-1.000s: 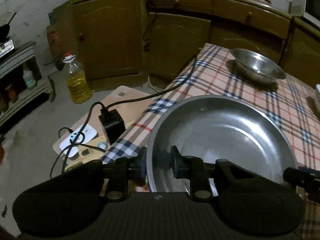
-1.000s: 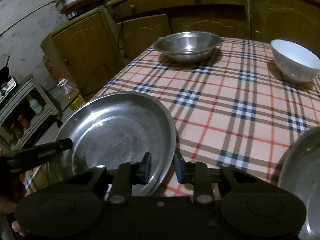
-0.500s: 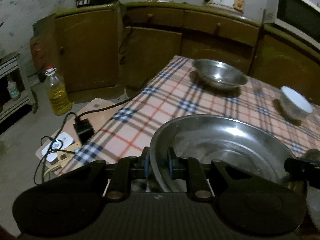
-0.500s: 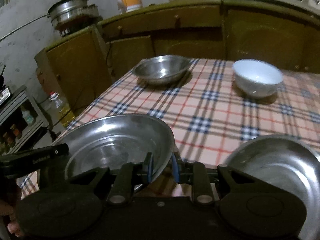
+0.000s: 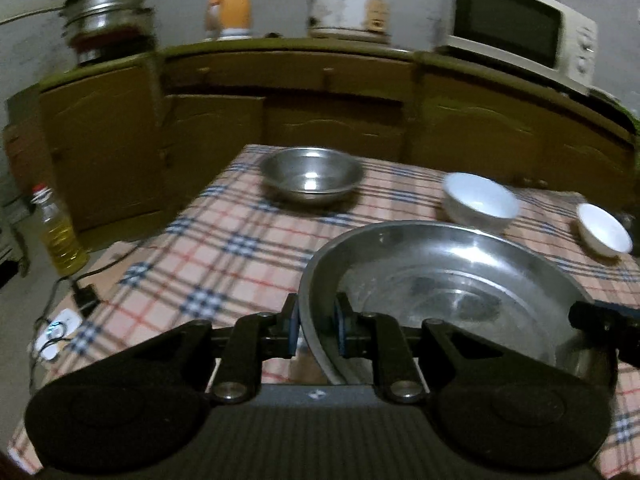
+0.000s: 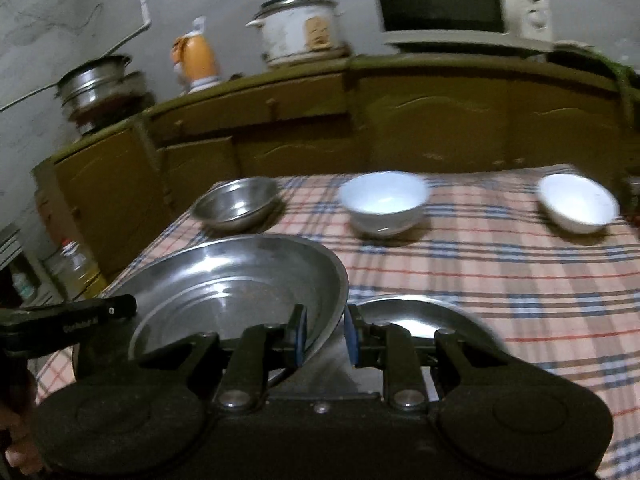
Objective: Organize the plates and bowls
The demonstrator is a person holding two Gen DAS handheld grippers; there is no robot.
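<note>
Two grippers share one load: the left gripper (image 5: 316, 330) is clamped on the left rim of the large steel plate (image 5: 440, 280), and the right gripper (image 6: 325, 334) is clamped on the opposite rim of the same plate (image 6: 240, 280). The left jaws have just been closing, and the rim sits between their pads. The plate is held just above the near part of the checked tablecloth (image 5: 224, 248), tilted a little rather than level.

Just beside the right gripper, lower down, lies a second steel plate (image 6: 420, 316) on the cloth — the likely place to set the held one, so that the two nest. To do that well, both hands should travel together at one pace; any twist between them would lever the thin rim out of the pads. The plate should be levelled before it comes down and centred over the lower plate, then lowered until the metal meets metal, and only then released — one side at a time would let it tip and clatter.

Farther back stand a steel bowl (image 5: 312, 178), a white bowl (image 5: 480, 202) and a smaller white bowl (image 5: 604, 234), well apart from one another and clear of the path.
</note>
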